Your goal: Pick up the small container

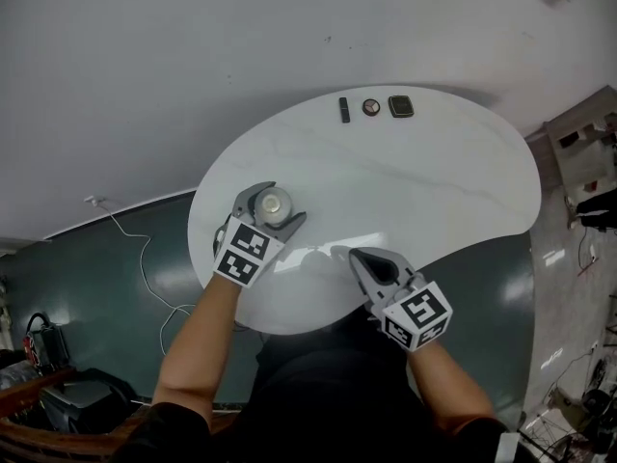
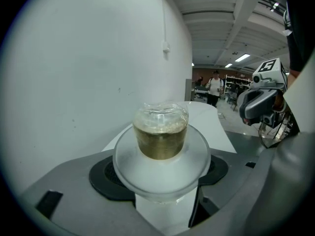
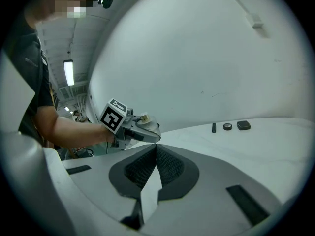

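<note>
**Small container, gripped by left gripper**
The left gripper [image 1: 273,210] is seen clamped on the small container [image 2: 161,136], which is held upright between its jaws over the near-left edge of the white oval table [image 1: 434,181]. It is a clear round plastic tub with a broad disc rim and golden-brown contents. The right gripper [image 1: 355,255], set to the right, is closed on nothing.
</note>
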Demonstrator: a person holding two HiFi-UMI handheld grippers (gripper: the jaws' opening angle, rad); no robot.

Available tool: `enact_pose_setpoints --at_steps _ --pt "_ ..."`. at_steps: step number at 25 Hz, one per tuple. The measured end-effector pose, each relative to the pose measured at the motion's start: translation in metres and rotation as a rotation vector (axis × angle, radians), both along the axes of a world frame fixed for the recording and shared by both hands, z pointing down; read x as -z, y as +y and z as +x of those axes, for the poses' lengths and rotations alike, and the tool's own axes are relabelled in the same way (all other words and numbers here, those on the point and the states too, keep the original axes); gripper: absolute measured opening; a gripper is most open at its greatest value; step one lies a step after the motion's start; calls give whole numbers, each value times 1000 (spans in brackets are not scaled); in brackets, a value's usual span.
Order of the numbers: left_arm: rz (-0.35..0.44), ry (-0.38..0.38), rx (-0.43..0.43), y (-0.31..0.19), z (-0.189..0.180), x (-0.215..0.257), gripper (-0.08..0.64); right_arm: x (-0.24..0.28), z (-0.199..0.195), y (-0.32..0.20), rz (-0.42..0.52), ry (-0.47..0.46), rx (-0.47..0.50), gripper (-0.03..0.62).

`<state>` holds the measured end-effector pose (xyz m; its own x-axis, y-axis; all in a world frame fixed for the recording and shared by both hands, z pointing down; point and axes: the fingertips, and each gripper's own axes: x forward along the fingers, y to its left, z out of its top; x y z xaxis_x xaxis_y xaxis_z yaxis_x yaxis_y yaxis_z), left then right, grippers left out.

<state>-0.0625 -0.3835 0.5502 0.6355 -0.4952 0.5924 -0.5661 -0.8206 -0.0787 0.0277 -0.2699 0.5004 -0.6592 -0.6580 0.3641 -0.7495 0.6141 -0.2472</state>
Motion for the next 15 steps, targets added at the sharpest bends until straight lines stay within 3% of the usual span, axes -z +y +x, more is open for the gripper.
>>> enact_pose_setpoints --at_steps 15 --pt "23 -25 -66 96 -23 72 347 58 -26 21 124 -9 -7 -6"
